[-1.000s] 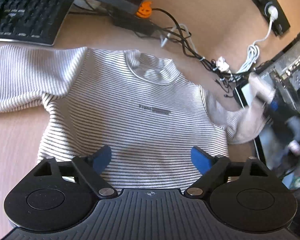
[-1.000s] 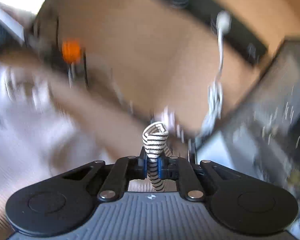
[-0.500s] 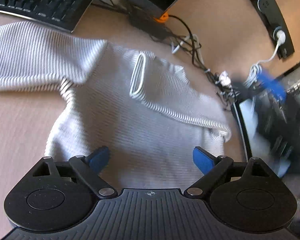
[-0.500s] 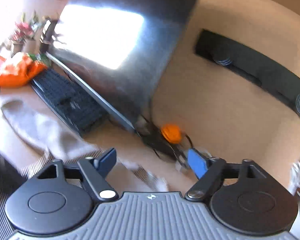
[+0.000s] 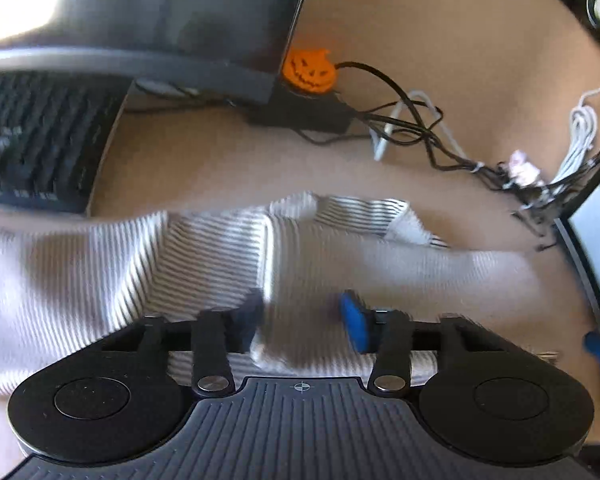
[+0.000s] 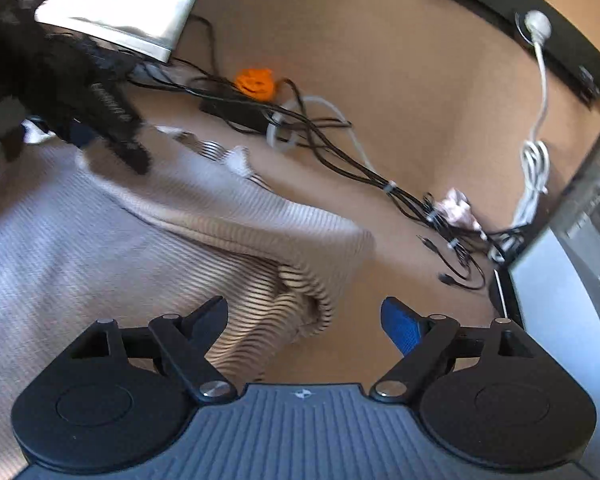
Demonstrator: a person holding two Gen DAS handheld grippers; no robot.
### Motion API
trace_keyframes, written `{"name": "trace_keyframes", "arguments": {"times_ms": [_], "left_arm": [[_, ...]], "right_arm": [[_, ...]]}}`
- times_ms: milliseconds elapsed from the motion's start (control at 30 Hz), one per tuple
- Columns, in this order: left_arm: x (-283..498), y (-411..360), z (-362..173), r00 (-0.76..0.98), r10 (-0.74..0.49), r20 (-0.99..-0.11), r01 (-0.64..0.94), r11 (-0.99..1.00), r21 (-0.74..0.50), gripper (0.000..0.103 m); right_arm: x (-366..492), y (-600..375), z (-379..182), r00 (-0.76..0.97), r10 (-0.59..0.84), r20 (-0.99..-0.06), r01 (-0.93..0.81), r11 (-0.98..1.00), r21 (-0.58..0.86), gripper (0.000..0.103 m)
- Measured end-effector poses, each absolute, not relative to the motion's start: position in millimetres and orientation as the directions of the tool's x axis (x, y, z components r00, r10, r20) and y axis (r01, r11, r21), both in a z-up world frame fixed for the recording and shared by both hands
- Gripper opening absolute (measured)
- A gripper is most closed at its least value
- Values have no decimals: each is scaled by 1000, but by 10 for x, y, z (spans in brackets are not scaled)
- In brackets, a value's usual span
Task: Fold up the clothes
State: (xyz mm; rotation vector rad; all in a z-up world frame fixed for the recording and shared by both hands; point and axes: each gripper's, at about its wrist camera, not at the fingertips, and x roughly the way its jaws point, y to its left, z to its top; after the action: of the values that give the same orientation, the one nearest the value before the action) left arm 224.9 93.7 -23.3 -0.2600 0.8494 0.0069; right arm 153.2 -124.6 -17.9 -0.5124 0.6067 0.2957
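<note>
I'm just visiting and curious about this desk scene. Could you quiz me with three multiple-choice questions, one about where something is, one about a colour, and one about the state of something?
1. Where does the pumpkin figure sit?
A. on the black box by the cables
B. on the striped shirt
C. on the keyboard

2. What colour is the pumpkin figure?
A. green
B. orange
C. blue

3. How does the striped shirt lie in front of the right gripper?
A. rolled into a ball
B. hanging off a hook
C. spread on the desk with one part folded over

Answers:
1 A: it rests on the black box at the monitor's corner.
2 B: it is plainly orange in both views.
3 C: a folded flap lies across the flat body on the desk.
</note>
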Motion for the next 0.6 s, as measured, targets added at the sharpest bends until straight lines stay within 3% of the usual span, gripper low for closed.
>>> {"name": "trace_keyframes", "arguments": {"times_ms": [33,67,333,600], "left_arm": [[2252,960,-214,663,-96,-742,-107,969,-221,9],[2248,984,-187,667,-92,-740,-104,971,-215,6],[2040,1206,88,745,24,-667,-98,992,-74,6],[2044,1403,-185,687,68,-723,-153,987,-52,8]], "right_arm": [[1580,-1254,-192,788,107,-607,-398,839,-370,85],[1619,-1274,-210,790,98,-605,-393,838,-378,85],[1790,-1365,-158,823,91,-561,-371,834,-408,96],[1818,-1123,-377,812,60,-581,-411,765,-496,99]]}}
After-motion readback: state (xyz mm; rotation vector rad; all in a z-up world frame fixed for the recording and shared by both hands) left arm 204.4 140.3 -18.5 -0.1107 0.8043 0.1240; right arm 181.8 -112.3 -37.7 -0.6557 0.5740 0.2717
